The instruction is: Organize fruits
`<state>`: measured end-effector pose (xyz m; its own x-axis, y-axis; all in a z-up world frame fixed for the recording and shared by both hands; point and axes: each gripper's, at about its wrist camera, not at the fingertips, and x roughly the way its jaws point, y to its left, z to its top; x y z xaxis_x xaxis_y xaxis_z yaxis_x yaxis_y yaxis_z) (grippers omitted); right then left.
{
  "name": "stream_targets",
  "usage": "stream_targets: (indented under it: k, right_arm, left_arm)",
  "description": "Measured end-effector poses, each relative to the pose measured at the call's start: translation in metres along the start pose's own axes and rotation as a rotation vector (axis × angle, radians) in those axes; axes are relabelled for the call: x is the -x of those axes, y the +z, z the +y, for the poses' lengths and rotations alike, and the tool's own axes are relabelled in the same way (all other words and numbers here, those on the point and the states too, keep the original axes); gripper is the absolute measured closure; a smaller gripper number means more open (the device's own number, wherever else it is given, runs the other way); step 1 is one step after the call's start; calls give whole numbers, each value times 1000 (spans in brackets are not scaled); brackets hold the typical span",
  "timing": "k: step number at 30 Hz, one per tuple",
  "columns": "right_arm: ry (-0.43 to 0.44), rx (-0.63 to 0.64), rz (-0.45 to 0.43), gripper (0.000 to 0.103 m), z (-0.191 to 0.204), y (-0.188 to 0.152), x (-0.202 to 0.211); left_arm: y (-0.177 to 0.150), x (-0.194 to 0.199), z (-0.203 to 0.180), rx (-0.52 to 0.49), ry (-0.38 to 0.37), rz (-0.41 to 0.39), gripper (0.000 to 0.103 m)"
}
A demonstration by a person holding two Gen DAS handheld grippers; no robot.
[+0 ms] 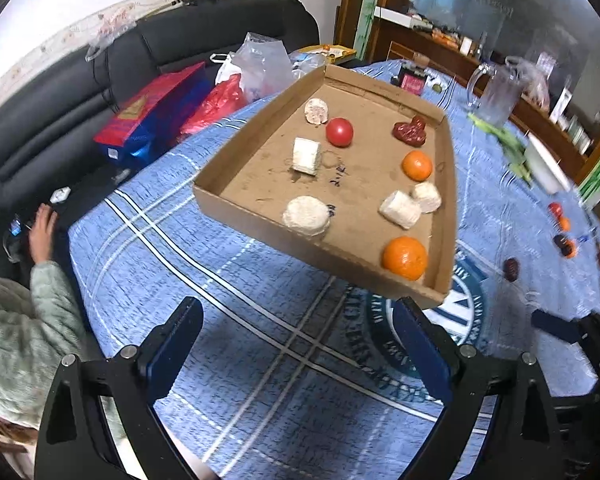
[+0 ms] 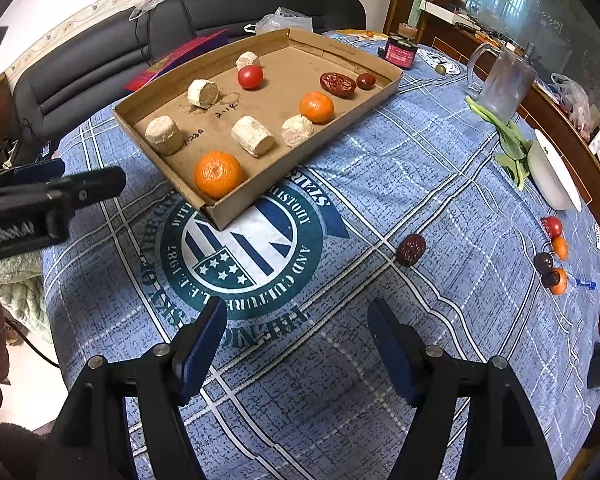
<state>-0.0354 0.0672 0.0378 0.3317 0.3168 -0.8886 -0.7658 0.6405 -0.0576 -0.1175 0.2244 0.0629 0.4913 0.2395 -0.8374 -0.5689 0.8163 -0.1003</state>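
Note:
A shallow cardboard tray sits on the blue tablecloth. It holds two oranges, a tomato, red dates and several pale cylindrical chunks. One dark date lies loose on the cloth to the right of the tray. More small fruits cluster near the right table edge. My left gripper hovers open just short of the tray's near edge. My right gripper is open over the printed emblem, with nothing between its fingers.
A glass pitcher, leafy greens and a white bowl stand at the far right. A dark jar is behind the tray. A black sofa with bags lies beyond the table. A person's fuzzy sleeve is at the left.

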Motion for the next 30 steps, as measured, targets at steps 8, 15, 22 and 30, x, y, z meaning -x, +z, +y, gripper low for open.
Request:
stream_targets:
  k: [8, 15, 22, 30]
  right_arm:
    - [-2, 4, 11, 26, 3, -3, -1]
    - [-3, -5, 15, 26, 4, -5, -1]
    - [-17, -5, 16, 26, 4, -7, 1]
    - [-22, -12, 26, 26, 2, -12, 0]
  left_arm:
    - [2, 2, 15, 111, 10, -11, 7]
    - [1, 17, -4, -85, 94, -73, 7]
    - [0, 13, 18, 51, -36, -25, 7]
    - [-7, 8, -16, -152, 63, 17, 7]
